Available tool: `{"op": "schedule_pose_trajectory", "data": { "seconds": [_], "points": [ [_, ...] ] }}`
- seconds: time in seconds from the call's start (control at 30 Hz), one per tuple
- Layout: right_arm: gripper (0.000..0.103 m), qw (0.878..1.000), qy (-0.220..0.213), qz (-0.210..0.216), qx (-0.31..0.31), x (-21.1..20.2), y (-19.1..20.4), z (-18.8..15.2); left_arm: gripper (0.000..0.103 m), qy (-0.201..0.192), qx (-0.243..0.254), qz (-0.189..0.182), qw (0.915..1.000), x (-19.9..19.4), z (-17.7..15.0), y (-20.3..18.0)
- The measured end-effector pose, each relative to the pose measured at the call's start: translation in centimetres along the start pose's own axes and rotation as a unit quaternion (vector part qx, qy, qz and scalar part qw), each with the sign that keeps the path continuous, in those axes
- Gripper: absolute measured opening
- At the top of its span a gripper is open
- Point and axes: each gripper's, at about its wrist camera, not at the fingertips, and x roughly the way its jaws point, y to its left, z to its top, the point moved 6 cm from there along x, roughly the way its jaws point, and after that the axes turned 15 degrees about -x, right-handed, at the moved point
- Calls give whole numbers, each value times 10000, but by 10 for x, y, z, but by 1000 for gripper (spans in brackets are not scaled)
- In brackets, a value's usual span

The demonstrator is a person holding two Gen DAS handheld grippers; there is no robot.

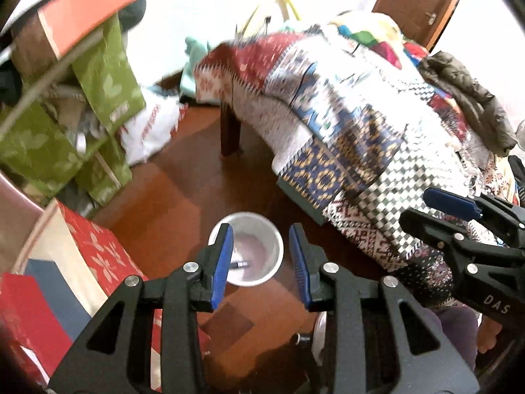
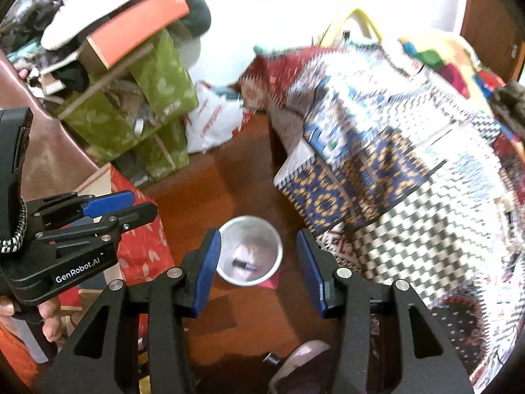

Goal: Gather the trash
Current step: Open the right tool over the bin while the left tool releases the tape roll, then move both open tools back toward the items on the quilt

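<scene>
Left gripper [image 1: 261, 262]: jaws parted, nothing between the blue pads; the gap frames a white bin on the floor below. The same tool appears at the left edge of the right wrist view [image 2: 131, 205], seen side-on.
Right gripper [image 2: 259, 267]: jaws parted, nothing held; pads clear of all objects. It shows at the right edge of the left wrist view [image 1: 426, 208].
White bin [image 1: 246, 249]: round, open-topped, upright on the floor, directly under both grippers. In the right wrist view [image 2: 249, 251] its interior looks grey.
Trash item [image 1: 240, 264]: small dark cylindrical piece with a pale band, lying on the bottom of the bin [image 2: 244, 265]; type cannot be told.
Wooden floor [image 1: 183, 177]: reddish-brown boards; the bin stands on it.
Patterned blanket [image 1: 354, 124]: multi-coloured patchwork draped over a bed, to the right of the bin, its edge hanging near the floor.
Green bags [image 1: 108, 75]: leaf-printed, stacked at upper left, well apart from the bin.
Orange box [image 2: 137, 26]: resting tilted on top of the green stack.
White plastic bag [image 1: 151, 131]: on the floor between the green bags and the bed.
Red patterned box [image 1: 98, 256]: just left of the bin.
Hand [image 2: 49, 318]: the person's fingers wrapped around the left gripper's handle.
Image quality: blurred across the blanket and bags.
</scene>
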Motion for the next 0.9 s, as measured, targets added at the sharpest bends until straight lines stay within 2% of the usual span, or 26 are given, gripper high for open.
{"op": "schedule_pose_trajectory", "data": {
  "seconds": [0.13,0.4,0.63,0.9],
  "points": [
    [45,9986,-402,-351,18,-41,-10,2,34,-414,230,-100,9988,-35,2,-26],
    [45,9920,-987,-672,410,-111,-47,-10,34,-953,401,-462,9936,-82,1,-86],
    [45,9822,-1327,-1184,606,-164,-90,-35,34,-1231,614,-835,9870,-109,0,-150],
    [45,9699,-1478,-1697,926,-208,-146,-72,34,-1297,1005,-1220,9789,-114,-6,-234]
  ]
}}
